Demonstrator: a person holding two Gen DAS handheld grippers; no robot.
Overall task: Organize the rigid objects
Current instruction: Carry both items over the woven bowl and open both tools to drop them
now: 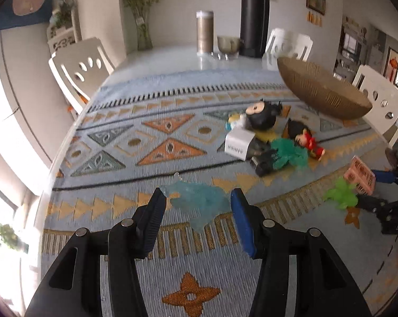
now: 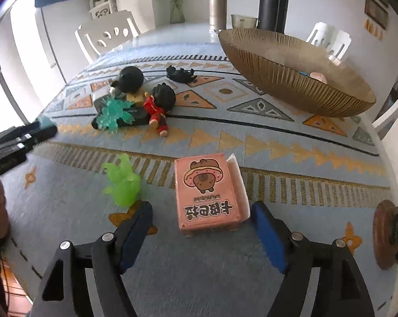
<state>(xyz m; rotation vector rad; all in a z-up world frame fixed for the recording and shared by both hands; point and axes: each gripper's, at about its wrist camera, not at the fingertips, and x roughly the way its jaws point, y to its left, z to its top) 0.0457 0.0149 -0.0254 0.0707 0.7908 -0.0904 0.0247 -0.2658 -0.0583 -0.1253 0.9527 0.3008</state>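
Observation:
My left gripper is shut on a translucent blue toy, which hangs between its fingertips over the patterned cloth. In the right wrist view a pink card box with a cartoon bear lies flat on the cloth between the fingers of my right gripper. That gripper is open, with a gap on each side of the box. A bright green translucent toy stands just left of the box. The left wrist view shows the right gripper at the far right by the pink box and the green toy.
A pile of figures lies mid-table: a black-headed figure, a red-clad doll, a teal toy, a white box. A ribbed gold bowl sits at the back right. A black flask, canister and cup stand at the far end.

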